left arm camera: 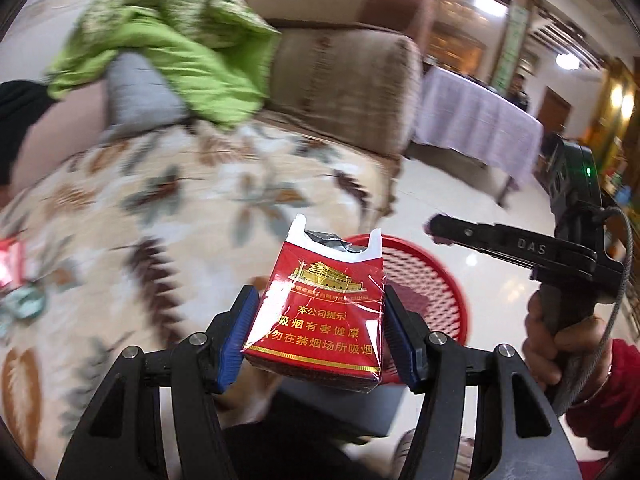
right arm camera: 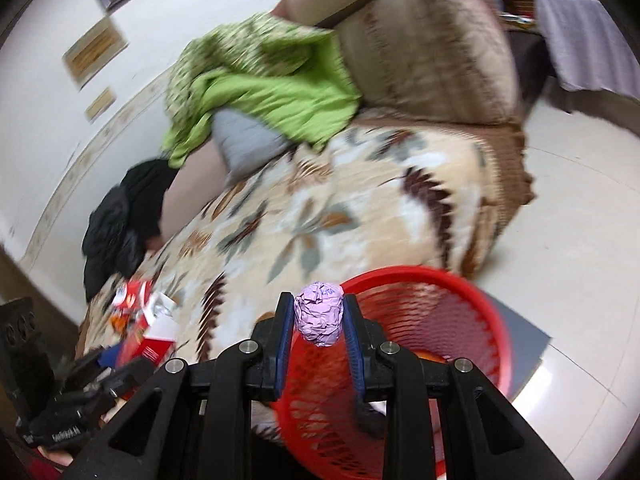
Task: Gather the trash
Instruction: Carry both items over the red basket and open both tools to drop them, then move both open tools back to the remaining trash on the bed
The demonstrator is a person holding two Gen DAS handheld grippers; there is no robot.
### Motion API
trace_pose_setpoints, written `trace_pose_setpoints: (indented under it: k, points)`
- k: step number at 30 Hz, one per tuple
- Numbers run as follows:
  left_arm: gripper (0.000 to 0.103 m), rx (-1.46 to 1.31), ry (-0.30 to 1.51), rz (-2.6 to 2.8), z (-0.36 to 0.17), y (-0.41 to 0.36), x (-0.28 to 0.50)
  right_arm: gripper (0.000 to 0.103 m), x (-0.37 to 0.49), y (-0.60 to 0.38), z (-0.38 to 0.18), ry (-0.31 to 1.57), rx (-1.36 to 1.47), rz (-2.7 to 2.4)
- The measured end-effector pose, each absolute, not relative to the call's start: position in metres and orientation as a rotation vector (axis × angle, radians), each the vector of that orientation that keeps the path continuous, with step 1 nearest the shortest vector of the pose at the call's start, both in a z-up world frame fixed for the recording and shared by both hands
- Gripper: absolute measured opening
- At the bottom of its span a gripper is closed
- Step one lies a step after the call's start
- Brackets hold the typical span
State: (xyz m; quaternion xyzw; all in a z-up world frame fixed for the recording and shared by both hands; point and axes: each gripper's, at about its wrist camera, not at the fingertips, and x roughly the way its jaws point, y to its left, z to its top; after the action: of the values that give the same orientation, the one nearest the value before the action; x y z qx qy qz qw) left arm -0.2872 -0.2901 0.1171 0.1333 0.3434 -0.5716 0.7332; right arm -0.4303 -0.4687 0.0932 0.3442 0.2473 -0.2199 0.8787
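My left gripper [left arm camera: 320, 296] is shut on an opened red cigarette pack [left arm camera: 320, 316], its blue pads pressing both sides. Behind the pack, on the floor, stands a red mesh basket [left arm camera: 436, 276]. My right gripper [right arm camera: 318, 300] is shut on a crumpled purple paper ball [right arm camera: 319, 314], held over the near rim of the red basket [right arm camera: 400, 271]. In the left wrist view the right gripper [left arm camera: 436, 229] shows from the side at the right, with a hand [left arm camera: 560, 344] on its handle. More red and white litter [right arm camera: 148, 320] lies on the floral blanket at the left.
A brown sofa [left arm camera: 348, 64] carries a floral blanket [right arm camera: 320, 220], a green cloth [right arm camera: 272, 88], a grey cushion [right arm camera: 244, 140] and a black garment [right arm camera: 124, 216]. A table with a pale cloth [left arm camera: 476, 120] stands beyond. The floor is glossy tile [right arm camera: 560, 240].
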Motion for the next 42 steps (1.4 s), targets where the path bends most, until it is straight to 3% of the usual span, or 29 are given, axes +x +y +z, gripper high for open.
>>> trace_pose_setpoints:
  k: [3,5,7,16,27,34,42]
  points:
    - [0.061,0.314,0.785,-1.305,0.111,-0.326,-0.305,0.029,-0.445,-0.482,0.093,0.483,0.742,-0.496]
    - [0.071,0.34,0.829,-1.335,0.105,-0.344,-0.314,0.033,-0.449,-0.489,0.091,0.481,0.764,-0.505]
    - [0.072,0.39,0.867,-1.328,0.097,-0.356,-0.319,0.055,-0.452,-0.493,0.091,0.469,0.78,-0.526]
    - [0.072,0.307,0.797,-1.202,0.111,-0.298,-0.284,0.056,-0.43,-0.484,0.093,0.467,0.775,-0.448]
    - [0.073,0.26,0.715,-0.851,0.112,-0.165,-0.209,0.057,-0.312,-0.383,0.096,0.61,0.602,-0.131]
    - [0.073,0.136,0.704,-0.524,0.09,-0.067,-0.128,0.071,-0.232,-0.31,0.104,0.673,0.45,0.012]
    - [0.073,-0.009,0.717,-0.258,0.07,0.018,-0.059,0.075,-0.119,-0.222,0.103,0.708,0.18,0.093]
